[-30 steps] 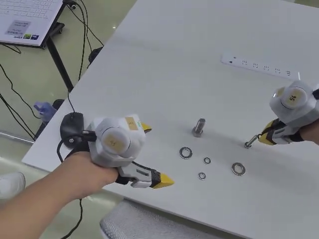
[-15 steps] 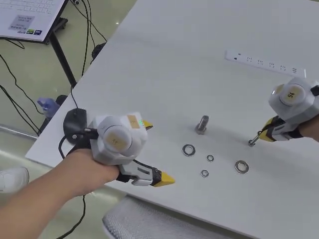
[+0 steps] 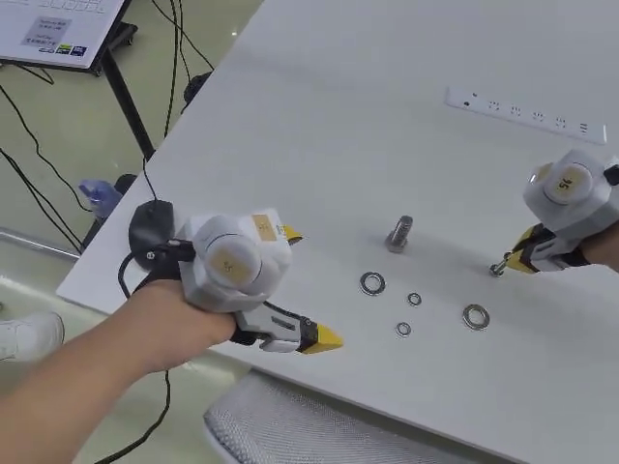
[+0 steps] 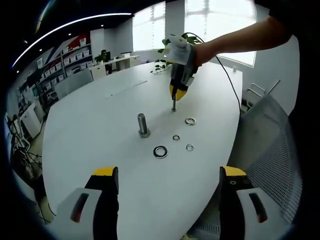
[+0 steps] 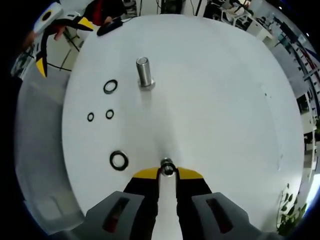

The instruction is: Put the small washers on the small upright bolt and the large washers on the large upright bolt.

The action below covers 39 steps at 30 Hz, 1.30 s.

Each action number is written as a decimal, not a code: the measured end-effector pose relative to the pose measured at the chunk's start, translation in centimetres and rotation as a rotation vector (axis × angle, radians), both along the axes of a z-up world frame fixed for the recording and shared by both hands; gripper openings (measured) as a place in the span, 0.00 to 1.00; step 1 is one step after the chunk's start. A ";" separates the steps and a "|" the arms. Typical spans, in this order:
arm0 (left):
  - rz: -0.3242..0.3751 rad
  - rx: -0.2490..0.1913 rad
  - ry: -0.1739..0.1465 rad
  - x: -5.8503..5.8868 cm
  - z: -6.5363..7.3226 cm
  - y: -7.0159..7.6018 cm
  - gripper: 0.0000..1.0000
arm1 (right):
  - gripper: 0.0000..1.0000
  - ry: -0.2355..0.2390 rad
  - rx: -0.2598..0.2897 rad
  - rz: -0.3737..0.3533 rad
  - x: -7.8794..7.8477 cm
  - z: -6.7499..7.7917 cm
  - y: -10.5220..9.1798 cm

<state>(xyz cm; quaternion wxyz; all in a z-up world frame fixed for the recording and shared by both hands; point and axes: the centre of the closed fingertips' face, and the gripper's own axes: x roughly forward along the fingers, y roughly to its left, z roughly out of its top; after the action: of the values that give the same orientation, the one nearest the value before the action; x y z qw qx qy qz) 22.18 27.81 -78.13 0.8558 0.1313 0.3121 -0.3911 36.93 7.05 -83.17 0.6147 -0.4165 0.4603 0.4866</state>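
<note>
A round tan sticker (image 3: 568, 184) on the back of the right hand-held gripper (image 3: 505, 266) is showing two dark characters that are looking like "15", though they are sitting tilted and small, so this is uncertain. A matching sticker (image 3: 229, 263) on the left hand-held gripper (image 3: 309, 285) is carrying a mark too blurred to read. The labels (image 3: 50, 43) on the laptop (image 3: 58, 24) beside the worktop (image 3: 338, 126) are coming out too small to read.

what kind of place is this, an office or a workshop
Likely an open-plan office or meeting room: a long white table with a power strip, a mesh office chair, and more desks by big windows.
</note>
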 end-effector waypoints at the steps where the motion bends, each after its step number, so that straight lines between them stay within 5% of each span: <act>1: 0.000 0.002 0.002 0.0 0.0 0.0 0.83 | 0.13 0.001 -0.002 0.004 0.0 -0.2 0.0; 17: 0.009 0.015 0.022 -0.3 -0.5 0.5 0.82 | 0.13 0.022 -0.019 0.017 0.2 -2.4 0.0; 39: 0.003 0.021 0.037 -0.4 -0.8 0.5 0.79 | 0.13 0.034 -0.030 0.024 0.1 -3.1 -0.3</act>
<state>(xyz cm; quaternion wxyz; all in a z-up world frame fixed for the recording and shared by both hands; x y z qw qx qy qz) 21.82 28.30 -78.89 0.8491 0.1327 0.3320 -0.3889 37.05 6.75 -86.26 0.5945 -0.4230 0.4729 0.4939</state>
